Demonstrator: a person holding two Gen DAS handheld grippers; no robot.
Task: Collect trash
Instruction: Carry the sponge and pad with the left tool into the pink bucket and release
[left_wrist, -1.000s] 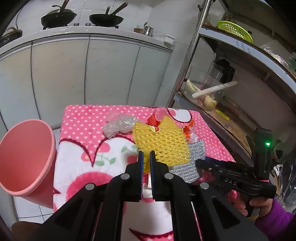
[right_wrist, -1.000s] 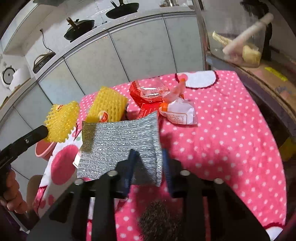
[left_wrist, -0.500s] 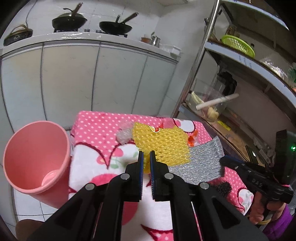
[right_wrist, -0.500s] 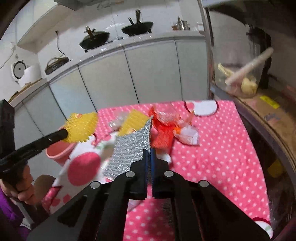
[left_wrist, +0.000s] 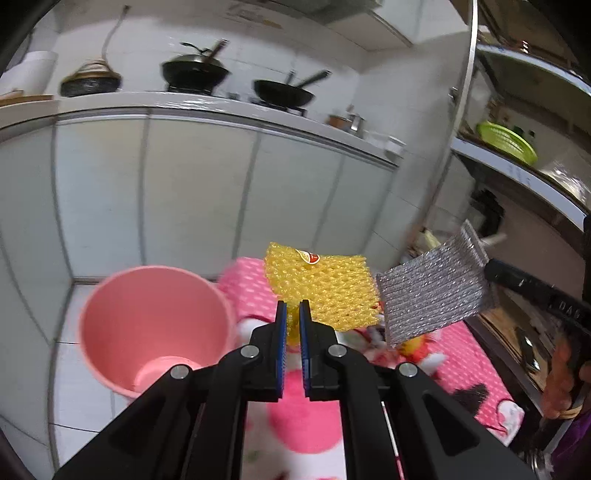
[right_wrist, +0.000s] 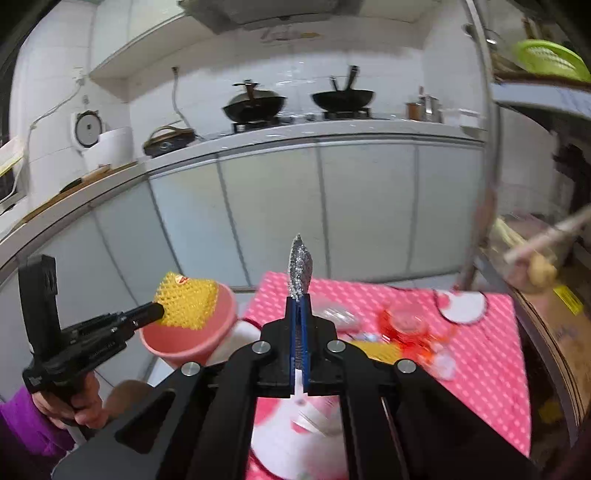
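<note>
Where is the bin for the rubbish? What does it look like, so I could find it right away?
Find the table under the pink polka-dot cloth in front of the long white kitchen cabinets. Just off its left end, on the tiled floor, stands a round pink plastic bin, open on top and looking empty. It is the only big smooth bucket shape there; the scraps nearby are small and crinkly.

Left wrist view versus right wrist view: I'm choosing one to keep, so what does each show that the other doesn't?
Only the left wrist view shows the silver sheet broadside, the inside bottom of the pink bin, and the right gripper from the side.

Only the right wrist view shows the left gripper holding the yellow foam net at the bin's rim, the hand gripping it, the red wrappers on the pink cloth, and a rice cooker.

Both show net, sheet, bin, cloth and two woks.
</note>
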